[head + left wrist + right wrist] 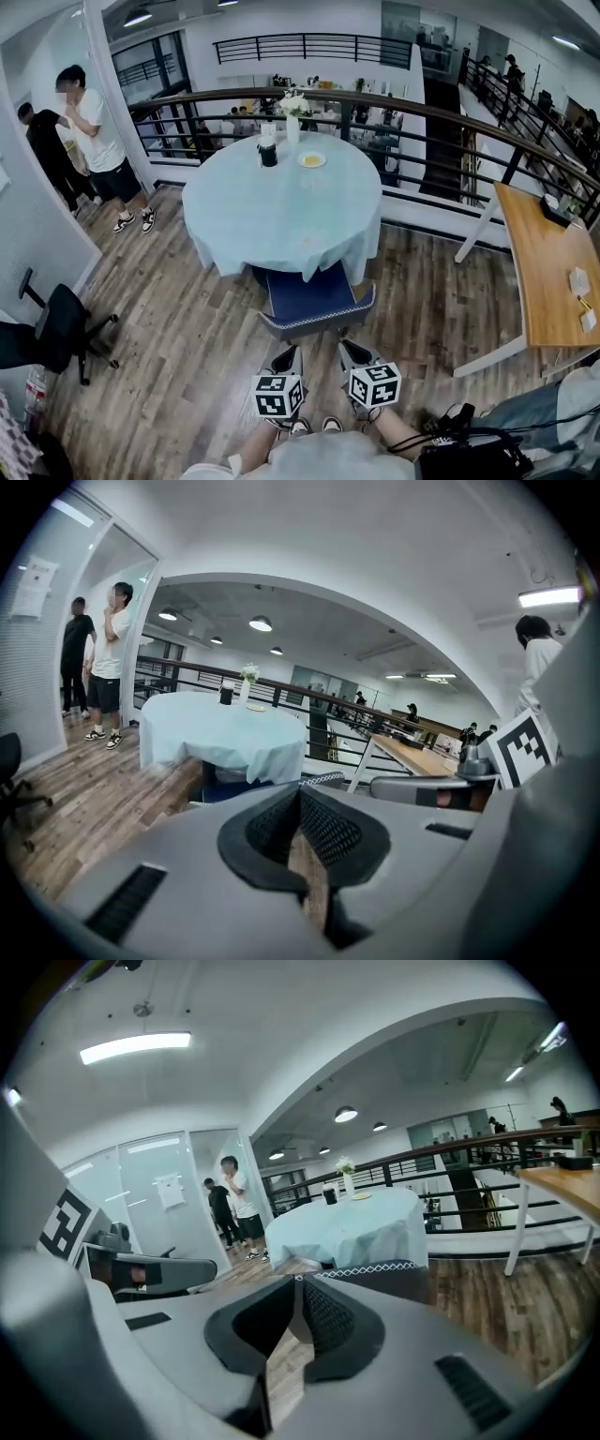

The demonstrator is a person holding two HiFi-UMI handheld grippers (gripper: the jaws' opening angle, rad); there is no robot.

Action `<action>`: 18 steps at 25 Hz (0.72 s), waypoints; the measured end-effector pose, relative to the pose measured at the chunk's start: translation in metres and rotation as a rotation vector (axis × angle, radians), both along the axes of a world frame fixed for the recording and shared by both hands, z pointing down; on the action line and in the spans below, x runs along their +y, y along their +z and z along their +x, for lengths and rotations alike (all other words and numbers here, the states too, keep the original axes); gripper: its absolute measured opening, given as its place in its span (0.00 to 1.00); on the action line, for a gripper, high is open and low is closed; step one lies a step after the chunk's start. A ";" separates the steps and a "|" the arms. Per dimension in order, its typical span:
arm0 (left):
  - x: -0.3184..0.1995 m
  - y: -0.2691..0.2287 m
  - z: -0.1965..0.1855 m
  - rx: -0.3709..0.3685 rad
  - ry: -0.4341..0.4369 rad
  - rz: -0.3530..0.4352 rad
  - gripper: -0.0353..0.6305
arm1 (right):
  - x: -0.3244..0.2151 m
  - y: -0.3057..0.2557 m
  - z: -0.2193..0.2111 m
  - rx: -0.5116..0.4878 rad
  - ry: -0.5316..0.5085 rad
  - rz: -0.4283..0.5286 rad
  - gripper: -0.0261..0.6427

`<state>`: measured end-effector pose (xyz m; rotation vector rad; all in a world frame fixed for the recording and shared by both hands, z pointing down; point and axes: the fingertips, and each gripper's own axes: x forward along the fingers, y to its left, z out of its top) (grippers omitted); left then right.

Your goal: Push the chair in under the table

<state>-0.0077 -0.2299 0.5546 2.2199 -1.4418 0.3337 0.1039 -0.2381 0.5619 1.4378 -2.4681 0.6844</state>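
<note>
A round table (281,202) under a pale blue cloth stands mid-room. The blue chair (317,298) sits at its near side, seat partly beneath the cloth, its back toward me. Both grippers hang just short of the chair back, side by side and apart from it. My left gripper (287,360) is shut with nothing between its jaws; my right gripper (353,355) is shut and empty too. In the left gripper view the gripper (298,795) points at the chair (323,780) and table (220,728). In the right gripper view the gripper (298,1284) faces the chair back (375,1273) and the table (352,1222).
A flower vase (292,117), a dark cup (268,153) and a plate (312,160) stand on the table. A wooden desk (548,272) is at the right, a black office chair (56,328) at the left. Two people (94,131) stand far left. A railing (422,112) runs behind.
</note>
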 end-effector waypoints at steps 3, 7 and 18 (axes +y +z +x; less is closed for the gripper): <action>0.001 -0.004 -0.002 -0.001 -0.020 0.009 0.06 | 0.004 0.002 0.006 0.024 0.035 -0.010 0.08; 0.004 -0.006 -0.005 0.007 -0.039 0.018 0.06 | 0.009 0.002 0.006 0.038 0.040 -0.014 0.07; 0.012 -0.002 -0.011 0.009 -0.071 0.015 0.06 | 0.013 -0.003 0.000 0.062 0.023 -0.011 0.06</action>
